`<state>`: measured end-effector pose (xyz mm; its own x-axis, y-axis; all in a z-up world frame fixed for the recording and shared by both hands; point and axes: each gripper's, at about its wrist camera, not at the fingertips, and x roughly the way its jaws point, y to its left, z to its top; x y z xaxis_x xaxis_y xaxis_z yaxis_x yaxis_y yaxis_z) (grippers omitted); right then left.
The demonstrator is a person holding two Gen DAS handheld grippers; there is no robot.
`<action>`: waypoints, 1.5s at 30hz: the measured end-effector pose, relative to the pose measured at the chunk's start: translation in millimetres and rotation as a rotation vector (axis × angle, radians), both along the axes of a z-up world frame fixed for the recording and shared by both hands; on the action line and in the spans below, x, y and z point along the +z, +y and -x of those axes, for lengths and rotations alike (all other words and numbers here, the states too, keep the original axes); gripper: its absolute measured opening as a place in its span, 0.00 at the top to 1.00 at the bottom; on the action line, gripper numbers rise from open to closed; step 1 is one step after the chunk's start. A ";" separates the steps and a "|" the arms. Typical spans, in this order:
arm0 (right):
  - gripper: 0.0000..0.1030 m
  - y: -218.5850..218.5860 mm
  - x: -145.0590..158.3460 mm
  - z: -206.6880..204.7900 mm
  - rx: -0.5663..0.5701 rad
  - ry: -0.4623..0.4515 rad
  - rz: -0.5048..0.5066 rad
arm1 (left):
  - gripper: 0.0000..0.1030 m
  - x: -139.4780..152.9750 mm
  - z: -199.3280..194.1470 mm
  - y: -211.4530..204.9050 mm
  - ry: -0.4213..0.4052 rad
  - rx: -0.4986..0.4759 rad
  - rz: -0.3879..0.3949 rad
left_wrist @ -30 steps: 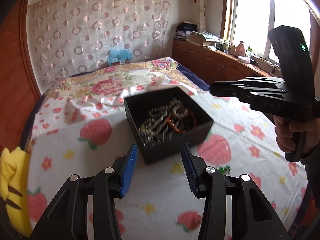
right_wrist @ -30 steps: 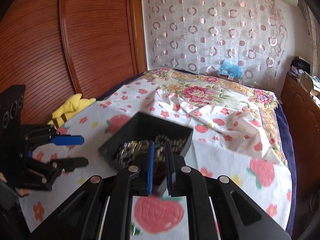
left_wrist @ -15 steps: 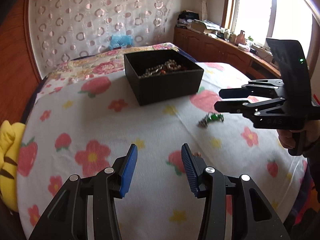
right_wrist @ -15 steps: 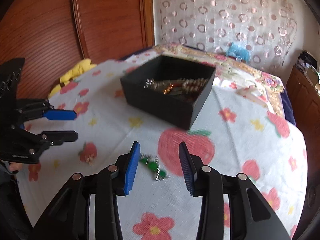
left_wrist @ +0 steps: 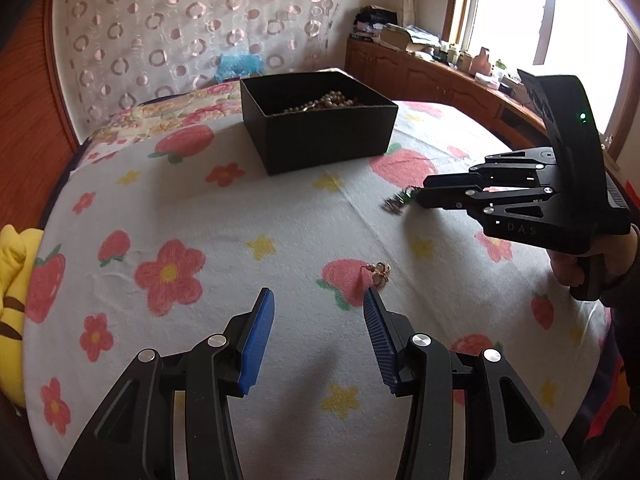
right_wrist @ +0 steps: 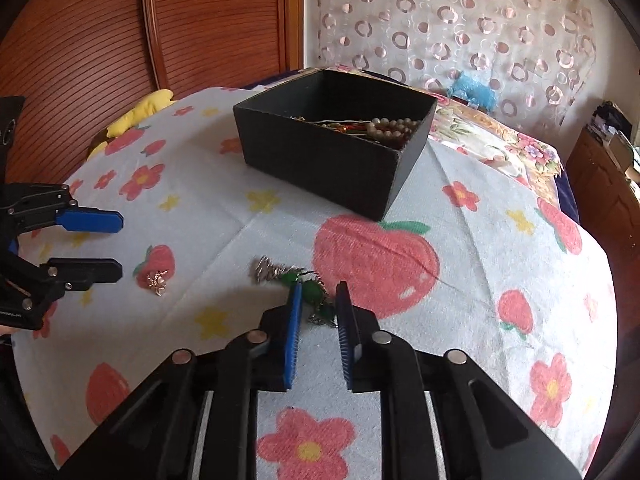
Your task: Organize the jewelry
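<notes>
A matte black square box [right_wrist: 320,160] heaped with pearl beads [right_wrist: 394,126] sits at twelve o'clock on a nubby fruit-and-flower bedspread [right_wrist: 460,320]. The right gripper [right_wrist: 318,308], ribbed blue pads partly closed, straddles a green-and-silver trinket [right_wrist: 308,286] without clearly gripping it. The left gripper [left_wrist: 319,312] gapes wide and empty, a small gold earring [left_wrist: 380,274] at its one o'clock, in a bedroom with ribbed wood panelling [right_wrist: 100,40].

Box [right_wrist: 332,160] holding beads [right_wrist: 394,128] sits at back of the bedspread [right_wrist: 460,320]; green-stone piece [right_wrist: 308,284] lies in front of it, earring [right_wrist: 158,282] left of that.
</notes>
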<state>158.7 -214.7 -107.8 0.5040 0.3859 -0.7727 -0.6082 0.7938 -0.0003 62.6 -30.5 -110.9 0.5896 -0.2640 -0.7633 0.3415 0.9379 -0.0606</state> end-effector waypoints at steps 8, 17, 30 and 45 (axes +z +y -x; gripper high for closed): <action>0.87 2.7 -0.5 0.7 -0.010 0.005 -0.010 | 0.57 1.5 -4.2 -18.2 0.011 -0.028 -0.019; 0.87 4.0 0.4 0.4 -0.009 0.001 -0.006 | 0.63 -5.1 -12.4 -42.5 0.008 -0.057 -0.068; 0.87 2.3 0.2 -0.9 -0.009 0.007 -0.012 | 0.87 17.5 -11.1 -24.6 -0.067 0.001 -0.018; 0.91 -10.8 49.0 -5.8 -0.026 -0.111 -0.034 | 0.86 37.4 -21.2 6.4 -0.118 0.086 0.012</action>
<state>164.4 -225.5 -58.8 0.5956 0.3964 -0.6986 -0.5850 0.8101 -0.0392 83.8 -24.0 -73.5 0.6957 -0.2172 -0.6847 0.2651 0.9635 -0.0363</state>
